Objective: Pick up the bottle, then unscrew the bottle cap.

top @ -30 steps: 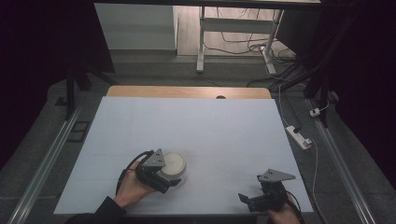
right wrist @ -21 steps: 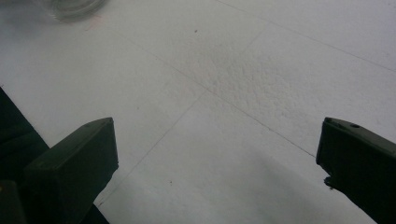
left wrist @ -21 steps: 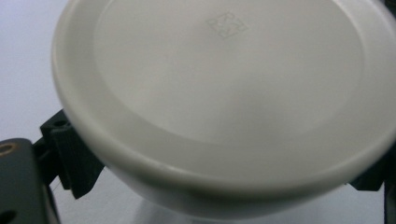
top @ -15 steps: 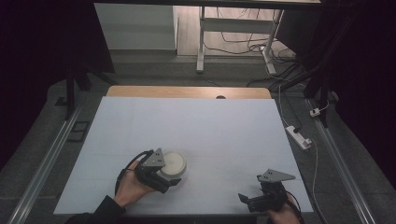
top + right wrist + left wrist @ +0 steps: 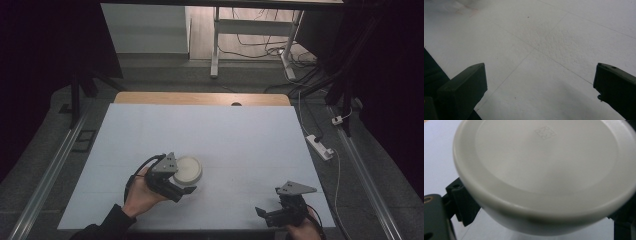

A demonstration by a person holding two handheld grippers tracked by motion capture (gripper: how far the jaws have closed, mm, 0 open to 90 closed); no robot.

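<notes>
Bowl (image 5: 187, 169) sits upside down (base up) on the table (image 5: 240, 145), near your left edge. Your left gripper (image 5: 181, 181) clasps its sides. Your right gripper (image 5: 267, 215) rests well apart, jaws wide, holding nothing.

We see a lab recording bay: a white-covered worktop (image 5: 200, 135) ringed by black curtains, floor rails (image 5: 47, 172), a power strip (image 5: 320, 146) and loose cables (image 5: 260, 47) on the floor.

left gripper (image 5: 184, 184): fingers clamped | right gripper (image 5: 267, 216): fingers spread wide
</notes>
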